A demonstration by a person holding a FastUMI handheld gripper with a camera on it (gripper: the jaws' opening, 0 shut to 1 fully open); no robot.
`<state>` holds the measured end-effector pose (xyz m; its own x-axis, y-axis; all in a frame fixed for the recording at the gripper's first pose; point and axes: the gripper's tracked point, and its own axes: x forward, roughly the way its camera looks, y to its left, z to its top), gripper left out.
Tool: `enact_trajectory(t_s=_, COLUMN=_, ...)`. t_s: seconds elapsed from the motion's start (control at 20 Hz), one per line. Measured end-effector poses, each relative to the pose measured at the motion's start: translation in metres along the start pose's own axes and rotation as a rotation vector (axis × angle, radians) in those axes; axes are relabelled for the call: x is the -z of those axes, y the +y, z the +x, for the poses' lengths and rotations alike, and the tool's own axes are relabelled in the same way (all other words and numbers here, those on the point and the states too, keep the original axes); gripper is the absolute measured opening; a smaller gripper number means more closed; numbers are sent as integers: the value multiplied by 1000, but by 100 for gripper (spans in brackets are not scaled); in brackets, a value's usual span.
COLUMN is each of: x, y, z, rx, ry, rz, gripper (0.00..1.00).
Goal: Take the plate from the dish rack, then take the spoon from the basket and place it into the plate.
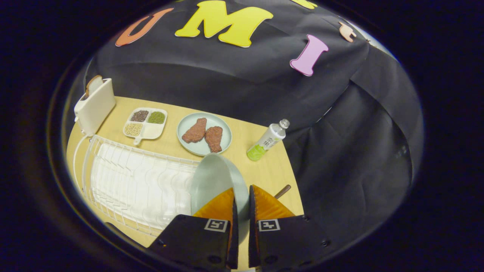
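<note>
Plate point(211, 177) stands on edge at end of white dish rack point(128, 181), rim pinched between gripper point(242, 198) fingers. Wooden table point(261, 158), black cloth wall behind. Second plate point(223, 130) holds two meat pieces point(204, 134); divided tray point(155, 130) holds grains.

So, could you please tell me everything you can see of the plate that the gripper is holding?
The plate is round, plain and pale grey-green, with a smooth matte look like ceramic or melamine, and it appears empty. It stands tilted on edge at the right end of the white wire dish rack, its face turned toward the rack. The gripper is shut on its rim, one finger on each side. Whether its lower edge rests in the rack cannot be told.
</note>
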<state>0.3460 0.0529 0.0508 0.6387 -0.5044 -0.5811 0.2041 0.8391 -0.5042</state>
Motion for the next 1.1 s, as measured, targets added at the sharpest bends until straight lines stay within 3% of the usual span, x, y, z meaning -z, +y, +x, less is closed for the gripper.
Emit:
enact_trajectory(t_s=0.2, x=-16, y=-15, z=-29, rx=103, ry=-100, rz=-37, gripper=15)
enact_trajectory(t_s=0.35, x=-11, y=-13, z=-52, rx=63, ry=-120, rz=-34, gripper=15)
enact_trajectory(t_s=0.45, x=-1, y=-12, z=-67, rx=9, ry=-129, rz=-17, gripper=16)
enact_trajectory(t_s=0.75, x=61, y=6, z=-109, rx=-260, ry=-122, rz=53, gripper=16)
enact_trajectory(t_s=0.95, x=126, y=24, z=-116, rx=-362, ry=-97, rz=72, gripper=15)
enact_trajectory(t_s=1.1, x=186, y=56, z=-112, rx=-479, ry=-6, rz=94, gripper=15)
